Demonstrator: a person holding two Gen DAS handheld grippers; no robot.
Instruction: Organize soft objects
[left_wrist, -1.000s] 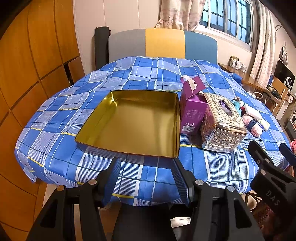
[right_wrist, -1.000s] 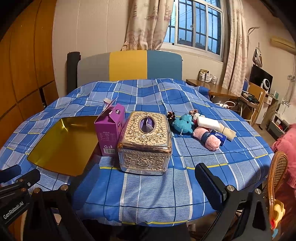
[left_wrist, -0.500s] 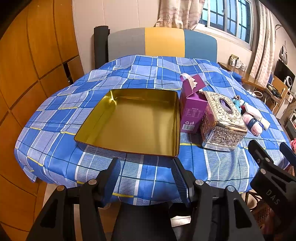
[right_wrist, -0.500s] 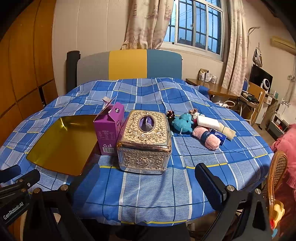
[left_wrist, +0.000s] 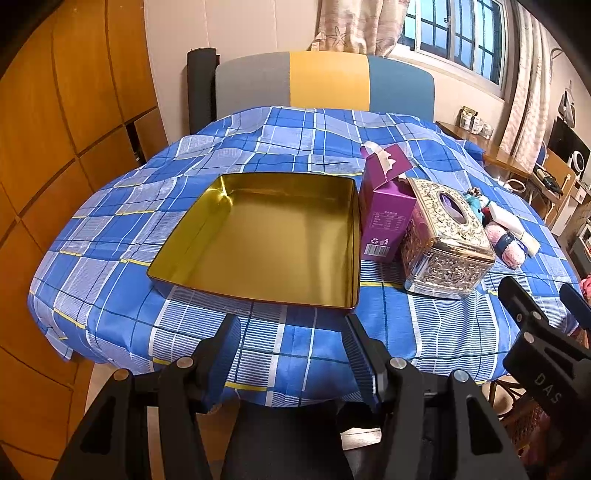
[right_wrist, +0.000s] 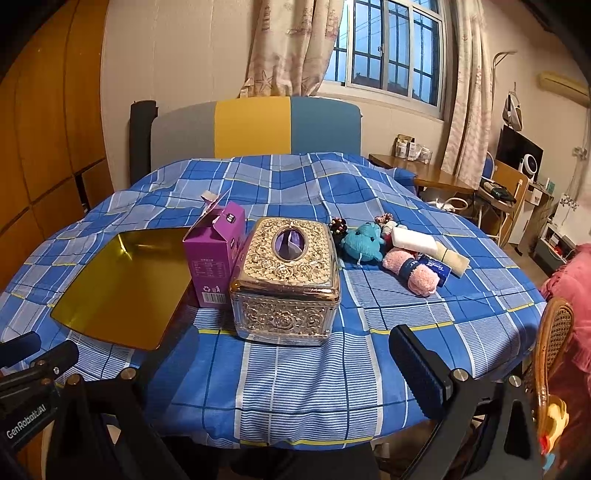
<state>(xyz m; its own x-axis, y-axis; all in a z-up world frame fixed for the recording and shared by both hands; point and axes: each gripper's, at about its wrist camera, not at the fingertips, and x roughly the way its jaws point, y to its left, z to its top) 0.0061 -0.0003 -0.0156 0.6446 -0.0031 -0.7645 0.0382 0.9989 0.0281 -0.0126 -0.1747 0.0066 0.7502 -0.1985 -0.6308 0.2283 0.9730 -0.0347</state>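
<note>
A pile of soft things lies at the table's right: a teal plush toy, a pink rolled towel with a blue band, a white rolled cloth and small pom-pom pieces. An empty gold tin tray sits at the left; it also shows in the right wrist view. My left gripper is open and empty, short of the table's near edge before the tray. My right gripper is open and empty, near the front edge before the tissue box.
An ornate gold tissue box and an open purple carton stand between tray and soft pile. A blue checked cloth covers the table. A sofa is behind, a wooden wall left, a wicker chair right.
Both grippers have drifted slightly; the table sits a little higher in the views. Nothing on the table has moved, and both grippers stay open.
</note>
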